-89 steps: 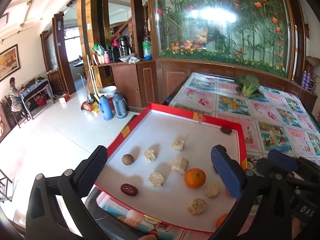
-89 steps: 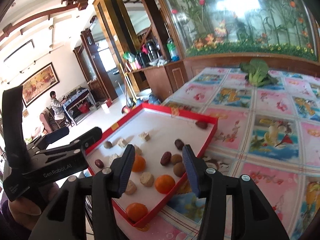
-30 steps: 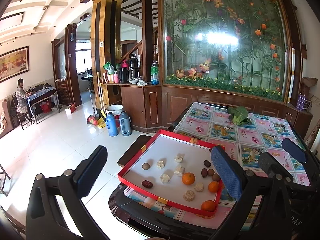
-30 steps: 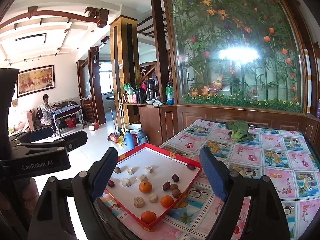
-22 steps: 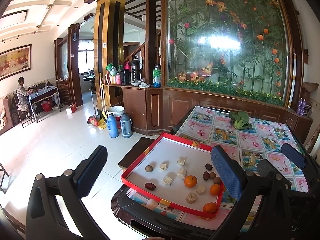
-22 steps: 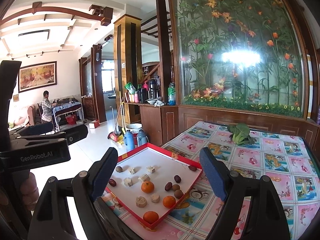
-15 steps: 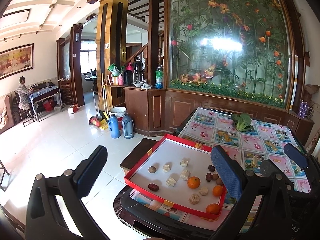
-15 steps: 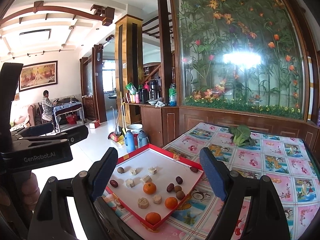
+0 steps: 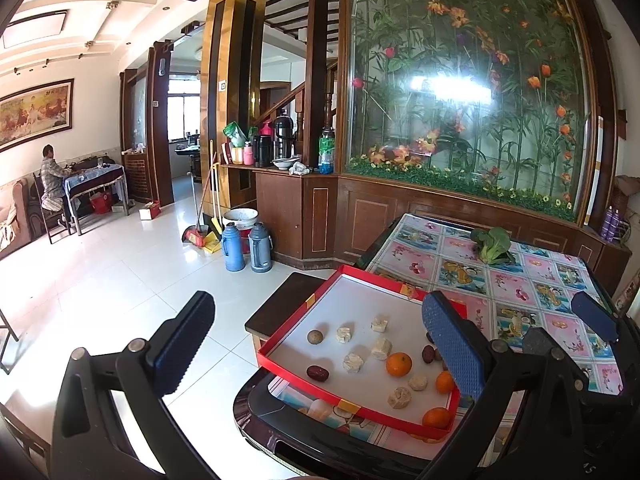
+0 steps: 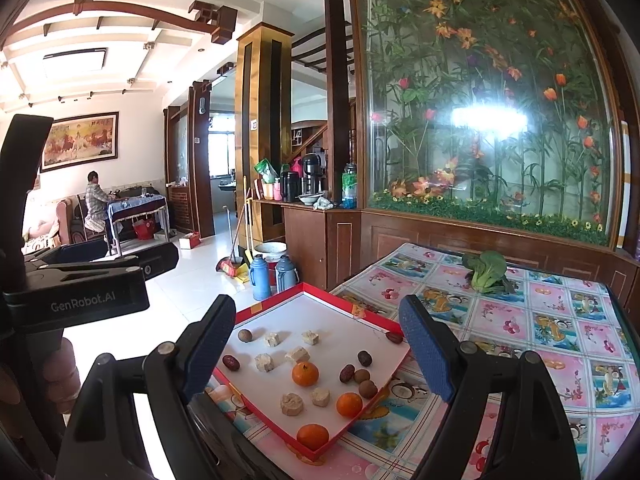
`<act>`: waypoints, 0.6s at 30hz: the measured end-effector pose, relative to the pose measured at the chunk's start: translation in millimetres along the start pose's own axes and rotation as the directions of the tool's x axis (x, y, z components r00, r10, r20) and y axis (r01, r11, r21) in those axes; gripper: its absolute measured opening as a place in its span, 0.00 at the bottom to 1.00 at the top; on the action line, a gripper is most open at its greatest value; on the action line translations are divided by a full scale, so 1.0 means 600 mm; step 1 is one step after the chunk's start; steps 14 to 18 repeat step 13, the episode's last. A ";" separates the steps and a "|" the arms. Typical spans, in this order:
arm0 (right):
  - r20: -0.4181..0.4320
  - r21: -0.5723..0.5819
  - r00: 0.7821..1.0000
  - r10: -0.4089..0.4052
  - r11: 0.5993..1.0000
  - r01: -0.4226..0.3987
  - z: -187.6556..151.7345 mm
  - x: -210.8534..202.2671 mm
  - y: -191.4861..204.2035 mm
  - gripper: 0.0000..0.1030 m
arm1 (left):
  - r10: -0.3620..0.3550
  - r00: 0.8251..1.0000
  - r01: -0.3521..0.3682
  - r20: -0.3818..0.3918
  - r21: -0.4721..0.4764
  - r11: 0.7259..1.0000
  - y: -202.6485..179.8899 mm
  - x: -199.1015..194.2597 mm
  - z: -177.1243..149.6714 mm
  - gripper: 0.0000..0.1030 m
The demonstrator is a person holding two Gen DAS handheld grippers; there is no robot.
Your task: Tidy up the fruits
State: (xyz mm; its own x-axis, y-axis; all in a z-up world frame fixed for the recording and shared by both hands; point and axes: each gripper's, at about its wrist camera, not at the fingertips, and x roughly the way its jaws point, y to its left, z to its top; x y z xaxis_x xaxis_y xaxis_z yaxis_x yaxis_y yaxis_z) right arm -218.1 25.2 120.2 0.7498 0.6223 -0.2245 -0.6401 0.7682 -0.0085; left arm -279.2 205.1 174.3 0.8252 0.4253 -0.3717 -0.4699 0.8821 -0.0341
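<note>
A red-rimmed tray (image 9: 280,354) (image 10: 256,312) with a white floor lies at the table's near left corner. It holds three oranges (image 9: 398,364) (image 10: 305,373), dark red dates (image 9: 318,373) (image 10: 231,362), round brown fruits (image 9: 315,337) (image 10: 245,335) and pale crumbly cakes (image 9: 353,362) (image 10: 264,362). My left gripper (image 9: 318,344) hangs open, well back from the tray, nothing between its blue pads. My right gripper (image 10: 318,346) is open too, held short of the tray. Its blue pad (image 9: 592,316) shows at the right of the left wrist view.
A green leafy vegetable (image 9: 492,245) (image 10: 486,272) lies on the patterned tablecloth (image 9: 520,280) at the far side. A dark stool (image 9: 280,300) stands beside the table. Two flasks (image 9: 234,246) and brooms stand on the white floor. A person (image 9: 50,176) sits far left.
Since three seconds ago both grippers have drawn back and up from the tray, and the right jaws stand wider. Over the last second the views have barely shifted.
</note>
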 end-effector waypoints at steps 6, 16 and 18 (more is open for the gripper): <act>-0.003 -0.006 1.000 0.004 1.000 -0.004 0.000 0.004 0.003 0.81 | 0.018 1.000 -0.018 -0.003 -0.002 1.000 0.002 0.008 0.000 1.00; -0.011 -0.001 1.000 -0.001 1.000 0.001 -0.004 0.012 0.003 0.81 | 0.019 1.000 -0.019 0.005 0.006 1.000 -0.001 0.019 -0.001 1.00; -0.011 -0.001 1.000 -0.001 1.000 0.001 -0.004 0.012 0.003 0.81 | 0.019 1.000 -0.019 0.005 0.006 1.000 -0.001 0.019 -0.001 1.00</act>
